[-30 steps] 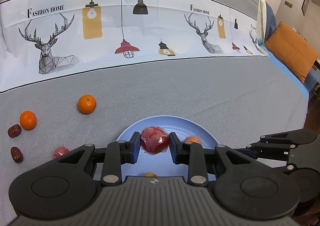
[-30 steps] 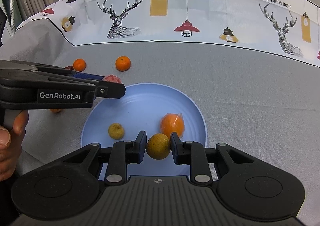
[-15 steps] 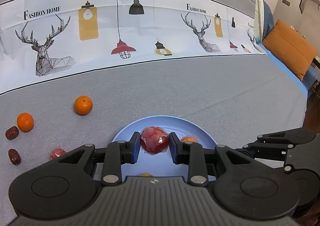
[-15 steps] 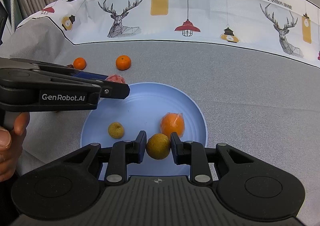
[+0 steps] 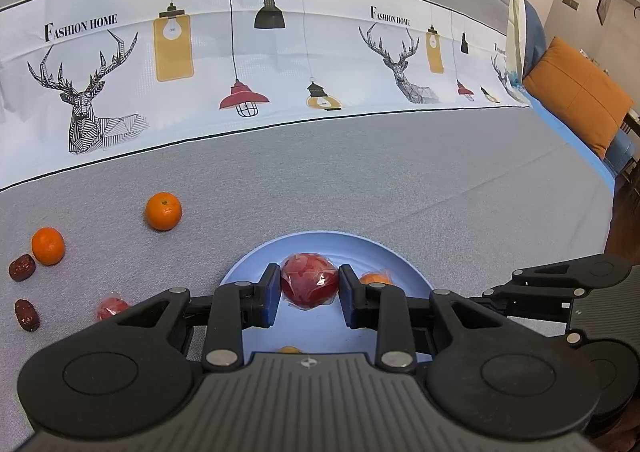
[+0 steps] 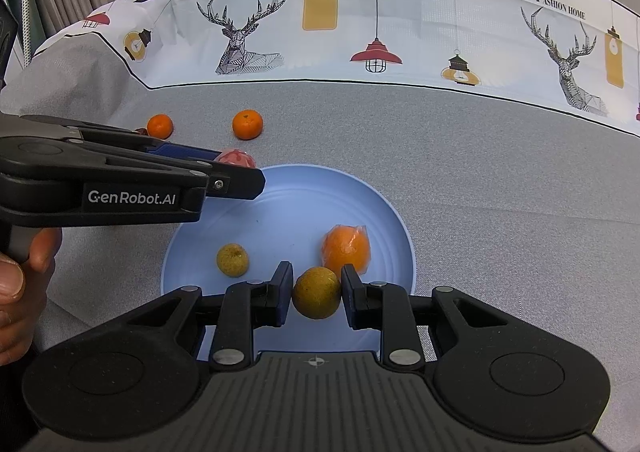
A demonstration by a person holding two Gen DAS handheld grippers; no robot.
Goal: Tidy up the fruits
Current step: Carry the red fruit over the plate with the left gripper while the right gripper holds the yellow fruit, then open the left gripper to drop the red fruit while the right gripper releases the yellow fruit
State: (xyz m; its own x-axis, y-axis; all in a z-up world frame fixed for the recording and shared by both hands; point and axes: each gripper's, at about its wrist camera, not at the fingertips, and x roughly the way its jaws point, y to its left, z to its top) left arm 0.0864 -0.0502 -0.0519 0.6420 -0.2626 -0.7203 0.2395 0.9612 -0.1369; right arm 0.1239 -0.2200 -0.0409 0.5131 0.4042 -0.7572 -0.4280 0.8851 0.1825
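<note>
My left gripper point(image 5: 308, 288) is shut on a red fruit in clear wrap point(image 5: 308, 278), held over the blue plate point(image 5: 320, 246). From the right wrist view the left gripper point(image 6: 240, 181) reaches over the plate's left rim point(image 6: 384, 207), with the red fruit point(image 6: 236, 157) showing behind its tip. My right gripper point(image 6: 316, 292) is shut on a round yellow-brown fruit point(image 6: 317, 298) above the plate's near side. A wrapped orange point(image 6: 346, 248) and a small yellow fruit point(image 6: 232, 260) lie on the plate.
On the grey cloth left of the plate lie two oranges point(image 5: 163, 210) point(image 5: 48, 246), two dark red dates point(image 5: 22, 267) point(image 5: 27, 315) and another wrapped red fruit point(image 5: 112, 308). A person's hand point(image 6: 16, 280) holds the left gripper. An orange cushion point(image 5: 576, 99) sits far right.
</note>
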